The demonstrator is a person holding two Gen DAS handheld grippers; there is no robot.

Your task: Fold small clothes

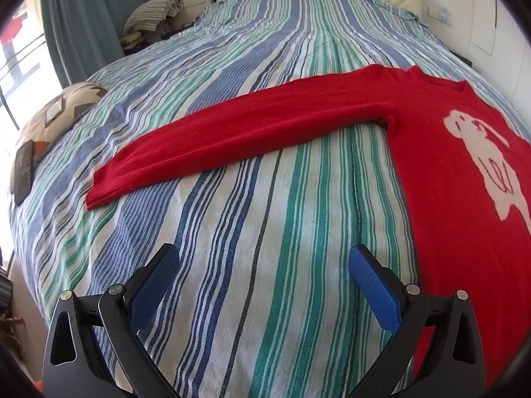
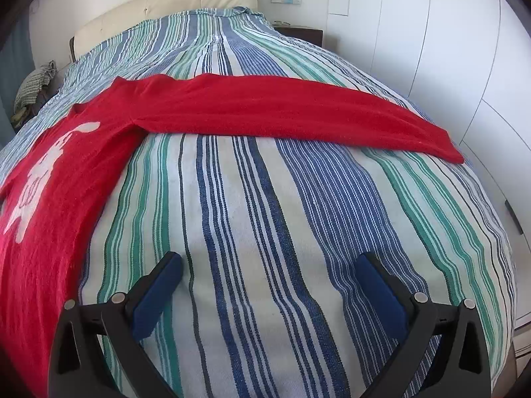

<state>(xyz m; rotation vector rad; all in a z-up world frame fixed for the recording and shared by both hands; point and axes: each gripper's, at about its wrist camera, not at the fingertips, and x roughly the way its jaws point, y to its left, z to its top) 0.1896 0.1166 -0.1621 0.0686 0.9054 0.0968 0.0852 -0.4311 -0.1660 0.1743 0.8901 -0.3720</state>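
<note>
Left tongs (image 1: 264, 272) spread wide, blue pads (image 1: 373, 290) pinching nothing, hovering over bare striped bedspread (image 1: 232, 225). Right tongs (image 2: 270, 273) same: spread wide, nothing between the pads (image 2: 381, 290), striped bedspread (image 2: 265, 215) below.

Red sweater (image 1: 448, 199) lies flat on the bed, front up, white animal print (image 1: 481, 156) showing. Body sits right of the left tongs, its edge just beside the right finger. One sleeve (image 1: 232, 139) stretches straight out ahead of the left tongs, cuff ending ahead and to the left.

Right wrist view: sweater (image 2: 49, 215) body left of the right tongs, near the left finger, white print (image 2: 39, 179) visible. Other sleeve (image 2: 282, 112) runs across ahead of the right tongs, cuff ending ahead and far right near the bed edge.

Patterned cushion (image 1: 63, 112) with a dark phone (image 1: 24, 172) on it, far left of the left tongs. Cream headboard (image 2: 159, 6) far ahead. White wardrobe doors (image 2: 448, 49) right of the right tongs.
</note>
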